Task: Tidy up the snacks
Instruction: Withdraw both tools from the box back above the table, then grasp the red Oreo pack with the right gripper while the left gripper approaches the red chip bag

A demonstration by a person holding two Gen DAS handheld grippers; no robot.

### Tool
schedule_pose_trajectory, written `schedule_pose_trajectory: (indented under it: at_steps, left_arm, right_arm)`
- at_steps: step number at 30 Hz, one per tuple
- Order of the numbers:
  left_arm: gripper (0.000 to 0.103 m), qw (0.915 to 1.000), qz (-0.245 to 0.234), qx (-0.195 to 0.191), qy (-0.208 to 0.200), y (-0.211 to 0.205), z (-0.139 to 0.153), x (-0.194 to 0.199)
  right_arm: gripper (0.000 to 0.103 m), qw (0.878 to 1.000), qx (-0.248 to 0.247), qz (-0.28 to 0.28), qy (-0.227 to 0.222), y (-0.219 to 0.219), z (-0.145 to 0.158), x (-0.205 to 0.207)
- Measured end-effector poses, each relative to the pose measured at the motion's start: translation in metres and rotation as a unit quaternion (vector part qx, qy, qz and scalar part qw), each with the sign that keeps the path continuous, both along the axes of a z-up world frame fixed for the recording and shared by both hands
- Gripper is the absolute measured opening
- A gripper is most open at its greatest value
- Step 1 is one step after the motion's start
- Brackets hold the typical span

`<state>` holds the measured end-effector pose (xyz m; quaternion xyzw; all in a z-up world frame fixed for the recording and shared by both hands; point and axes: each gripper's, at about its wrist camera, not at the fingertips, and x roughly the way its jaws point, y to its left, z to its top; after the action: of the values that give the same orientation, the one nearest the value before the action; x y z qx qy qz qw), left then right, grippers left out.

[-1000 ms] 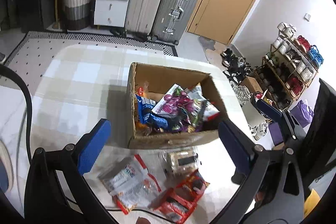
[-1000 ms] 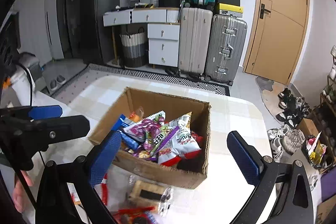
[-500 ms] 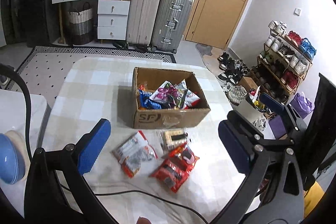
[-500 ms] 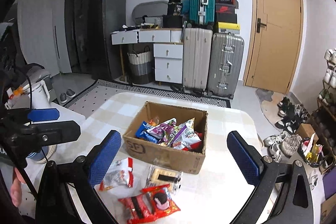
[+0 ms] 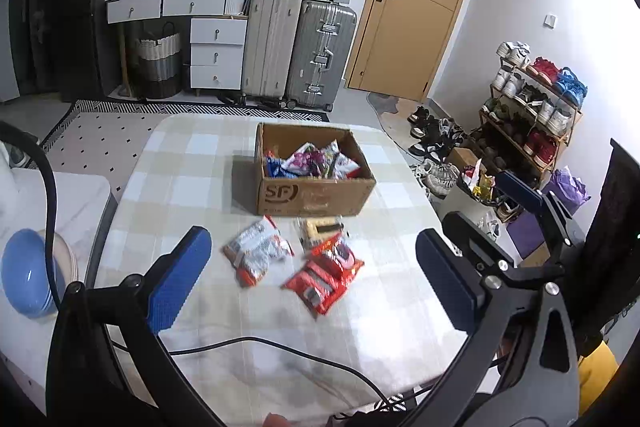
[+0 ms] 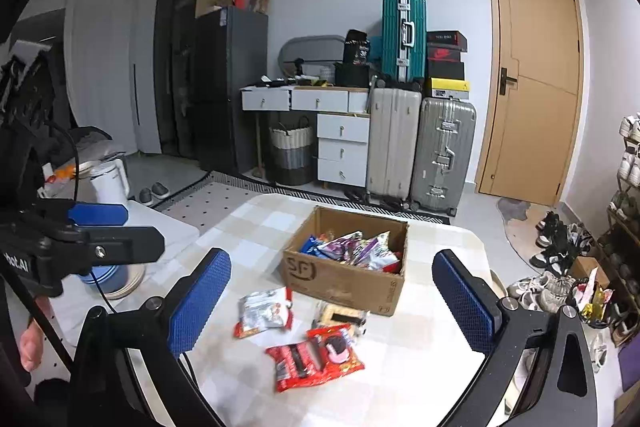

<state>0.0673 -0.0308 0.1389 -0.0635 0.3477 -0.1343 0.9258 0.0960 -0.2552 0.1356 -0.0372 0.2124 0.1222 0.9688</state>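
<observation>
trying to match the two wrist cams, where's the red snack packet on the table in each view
Left wrist: the red snack packet lies below centre, between the open fingers, nearest of the loose packets.
Right wrist: the red snack packet lies low centre, in front of the box.
Shared landmark: the cardboard box of snacks, just behind the packets in both views.

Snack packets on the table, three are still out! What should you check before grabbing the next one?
1. Left gripper open and holding nothing: ok.
2. Right gripper open and holding nothing: ok.
3. Red packet, white-and-red packet and clear packet on the table within view: ok.
4. Red packet overlaps the clear packet: not ok for a clean single grab.
5. Cardboard box has room on top: cannot tell.
6. Black cable away from the packets: ok.
</observation>
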Motion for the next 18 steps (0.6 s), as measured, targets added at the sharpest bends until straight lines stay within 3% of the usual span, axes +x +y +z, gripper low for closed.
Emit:
schedule_pose_trajectory:
  at_steps: [7,13,18]
  left_arm:
    - [0.102,0.9988,-0.008,-0.03,0.039,0.003,-0.051,-0.043]
    - [0.102,0.9965,0.005,-0.046,0.069,0.005,-0.11,-0.039]
    - [0.102,0.9966,0.0,-0.057,0.06,0.002,-0.136,-0.026]
  right_arm:
    - [0.102,1.0,-0.005,-0.008,-0.008,0.003,-0.032,-0.039]
    - [0.102,1.0,-0.017,-0.01,-0.008,0.003,-0.071,-0.062]
    - [0.102,1.0,-0.005,-0.02,-0.007,-0.002,-0.097,-0.063]
